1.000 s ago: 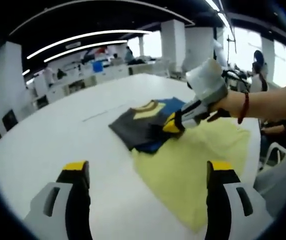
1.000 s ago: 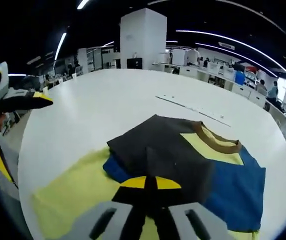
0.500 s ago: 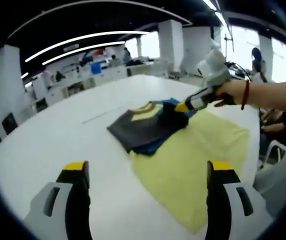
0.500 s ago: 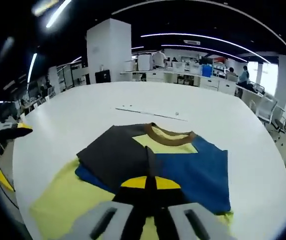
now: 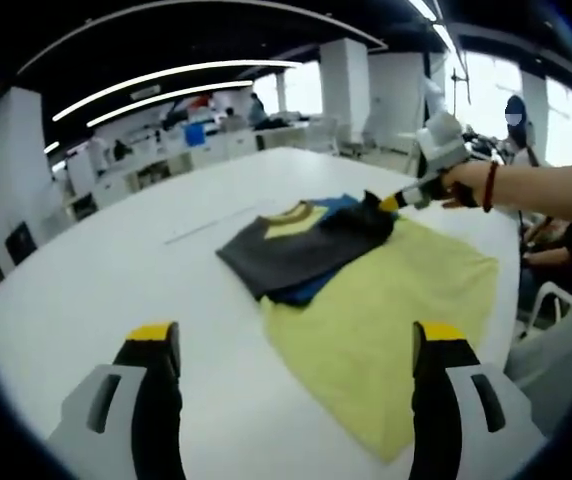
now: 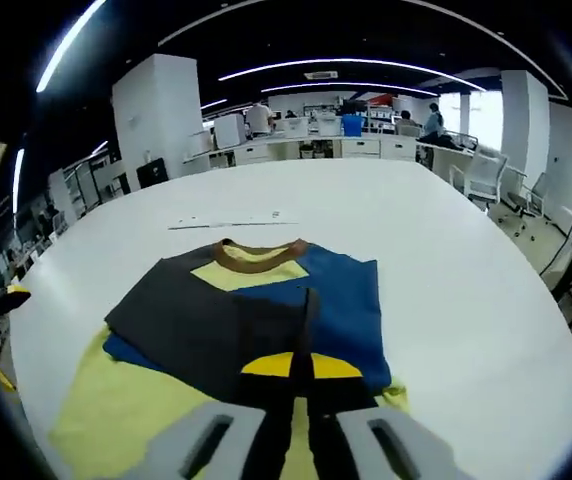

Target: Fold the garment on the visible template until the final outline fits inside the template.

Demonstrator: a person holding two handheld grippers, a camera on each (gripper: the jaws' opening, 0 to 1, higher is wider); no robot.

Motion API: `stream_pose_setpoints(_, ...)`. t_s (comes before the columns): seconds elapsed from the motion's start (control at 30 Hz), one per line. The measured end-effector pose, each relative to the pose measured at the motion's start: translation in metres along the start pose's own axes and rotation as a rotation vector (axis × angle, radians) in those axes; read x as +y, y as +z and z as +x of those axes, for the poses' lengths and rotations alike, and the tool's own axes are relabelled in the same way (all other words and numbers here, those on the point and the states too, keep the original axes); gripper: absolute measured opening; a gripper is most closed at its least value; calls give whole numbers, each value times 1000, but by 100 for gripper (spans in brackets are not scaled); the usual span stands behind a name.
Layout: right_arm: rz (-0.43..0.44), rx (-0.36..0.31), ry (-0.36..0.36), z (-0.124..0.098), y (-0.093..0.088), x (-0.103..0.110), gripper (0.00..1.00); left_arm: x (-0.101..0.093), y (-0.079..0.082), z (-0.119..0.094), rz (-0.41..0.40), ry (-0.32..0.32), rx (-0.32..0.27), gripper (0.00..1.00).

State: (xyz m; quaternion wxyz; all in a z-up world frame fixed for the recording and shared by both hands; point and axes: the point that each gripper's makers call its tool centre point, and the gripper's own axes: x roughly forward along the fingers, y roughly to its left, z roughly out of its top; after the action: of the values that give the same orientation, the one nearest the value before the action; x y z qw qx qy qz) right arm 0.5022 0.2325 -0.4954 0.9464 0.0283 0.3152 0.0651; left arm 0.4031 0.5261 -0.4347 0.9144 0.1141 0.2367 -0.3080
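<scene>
Landmark: pale yellow cloth template [image 5: 386, 330], lying flat on the white round table [image 5: 96, 290].

Garment: folded dark grey, blue and yellow T-shirt with brown collar [image 5: 301, 245], resting across the template's far end, its far side overhanging onto the table.

Right gripper [image 6: 299, 368]: yellow-tipped jaws pressed together, pinching a dark grey fold of the T-shirt at its near edge, above the template. In the left gripper view it [image 5: 388, 204] sits at the T-shirt's right corner, held by a hand [image 5: 466, 185].

Left gripper [image 5: 296, 350]: jaws spread wide, nothing between them, above the table at the template's near end.
</scene>
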Motion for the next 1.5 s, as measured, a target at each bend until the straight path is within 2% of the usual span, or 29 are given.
stream_pose_setpoints(0.33, 34, 58, -57, 0, -28, -10, 0, 0, -3, 0, -8, 3, 10, 92)
stream_pose_setpoints(0.57, 37, 55, -61, -7, -30, -15, 3, 1, -6, 1, -13, 5, 21, 93)
stream_pose_setpoints(0.63, 29, 54, -66, -10, -29, -16, 10, 1, -7, 1, -17, 5, 24, 92)
stream_pose_setpoints(0.73, 12, 29, -69, -18, -21, -18, 27, 0, -8, 1, -10, 4, 31, 92)
stream_pose_setpoints(0.93, -30, 29, -19, -34, -16, -11, 45, 3, -16, -1, -31, 22, 58, 89)
stream_pose_setpoints(1.07, -61, 34, 27, -44, -17, -4, 63, 4, -21, -4, -30, 35, 67, 89)
stream_pose_setpoints(1.3, -114, 64, 93, -64, -27, 7, 77, 0, -32, -11, -37, 35, 98, 85)
stream_pose_setpoints(1.4, -117, 87, 122, -75, -34, 11, 83, -5, -40, -14, -75, 25, 118, 81)
stream_pose_setpoints(1.5, -141, 112, 130, -84, -40, 12, 87, -11, -47, -15, -76, 18, 129, 82)
